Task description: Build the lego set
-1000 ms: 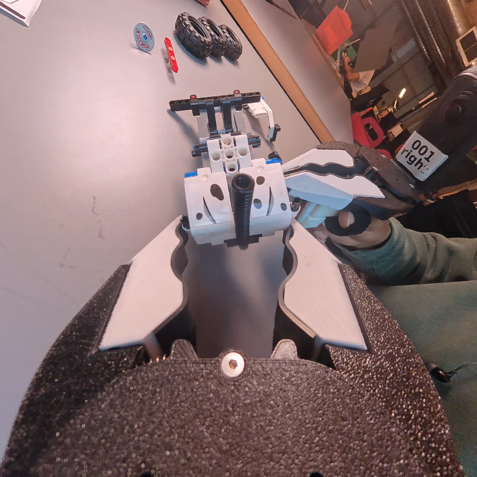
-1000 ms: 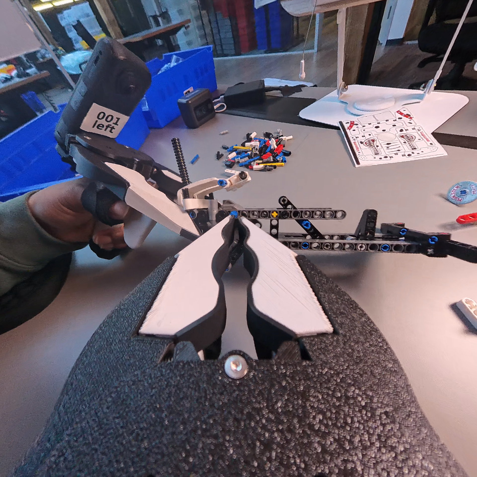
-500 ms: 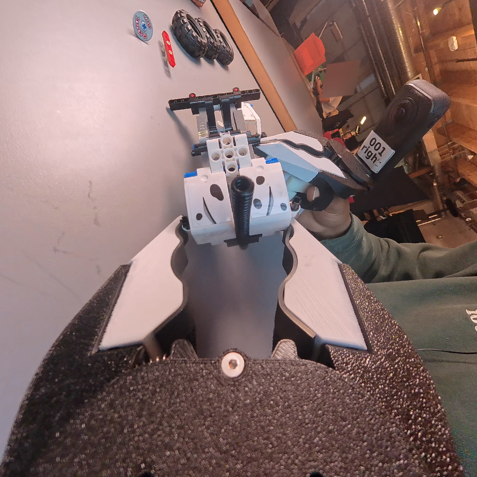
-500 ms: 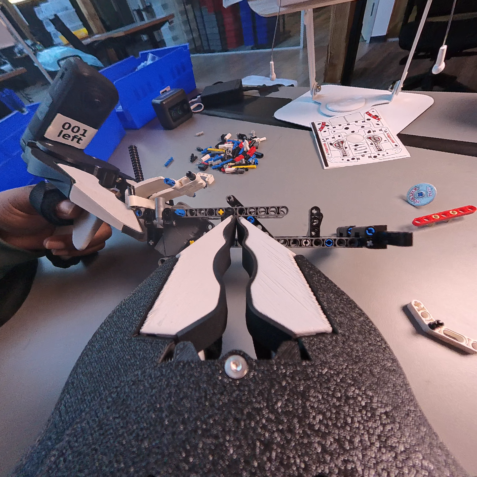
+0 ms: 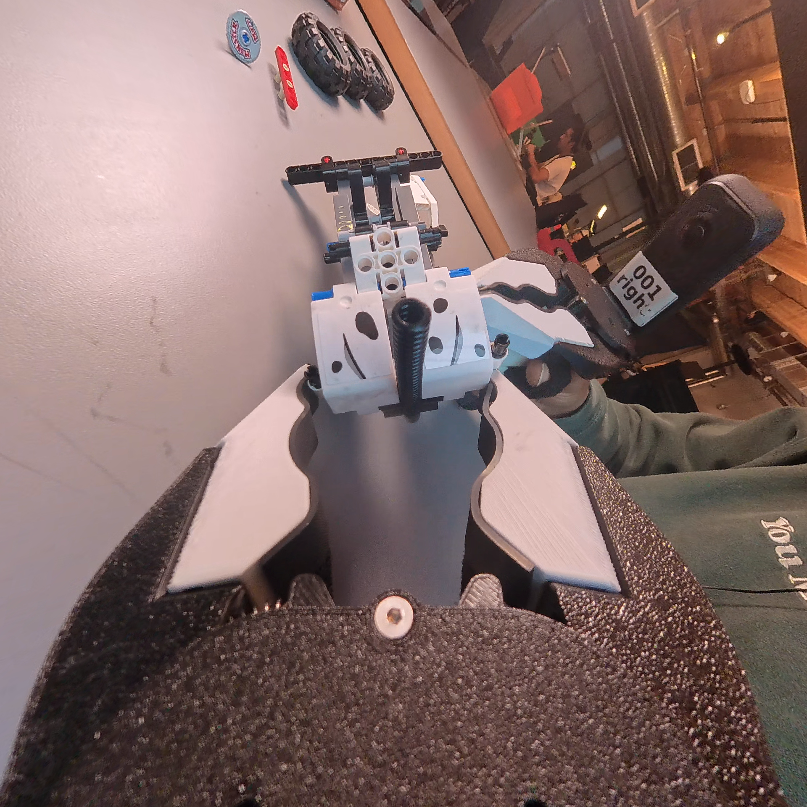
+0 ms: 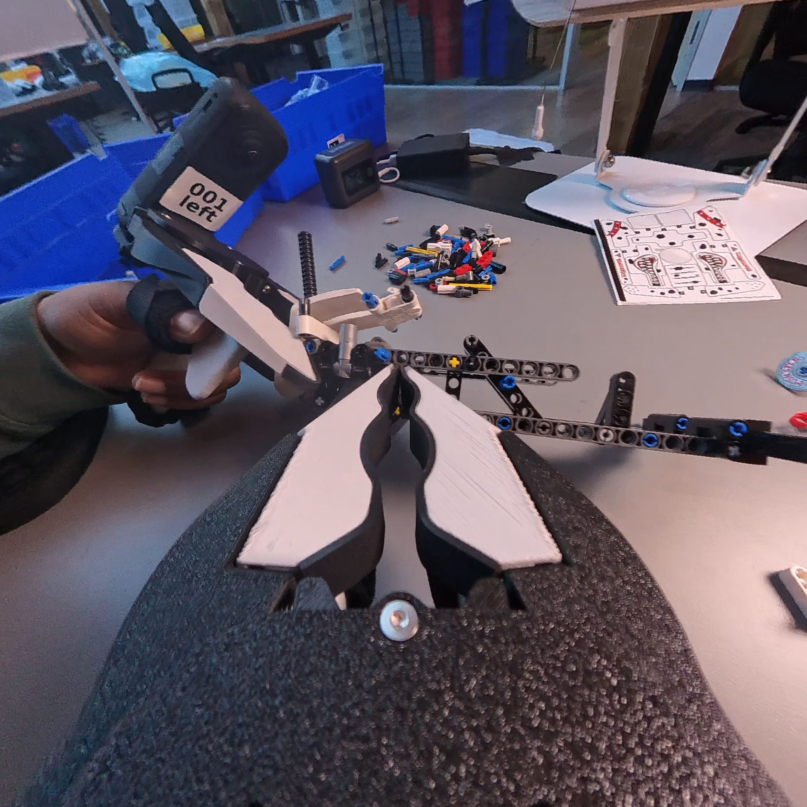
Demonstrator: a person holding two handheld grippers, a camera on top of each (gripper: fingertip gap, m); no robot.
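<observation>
The lego model is a long black beam frame (image 6: 480,364) with a white front end (image 5: 362,349) and a black ribbed hose (image 5: 408,345) standing on it. My left gripper (image 5: 399,393) is shut on the white front end, one fingertip on each side, and holds that end just above the grey table (image 5: 131,262). My right gripper (image 6: 399,371) is shut, its tips against the black frame just behind the white front. It also shows in the left wrist view (image 5: 524,301), at the model's right side. I cannot tell if its tips pinch a part.
Black tyres (image 5: 345,70), a red beam (image 5: 286,78) and a round patch (image 5: 243,37) lie beyond the model. A pile of small parts (image 6: 450,262), a sticker sheet (image 6: 685,257), a white lamp base (image 6: 646,192) and blue bins (image 6: 323,126) lie farther back. A white piece (image 6: 794,589) lies at right. Both grippers' tips are close together, under 4 cm apart. The white piece (image 6: 794,589) is about 20 centimeters from both grippers' fingertips.
My right gripper, still shut, drew back from the model and has come in again against the frame. My left gripper has kept its hold on the white front end.
</observation>
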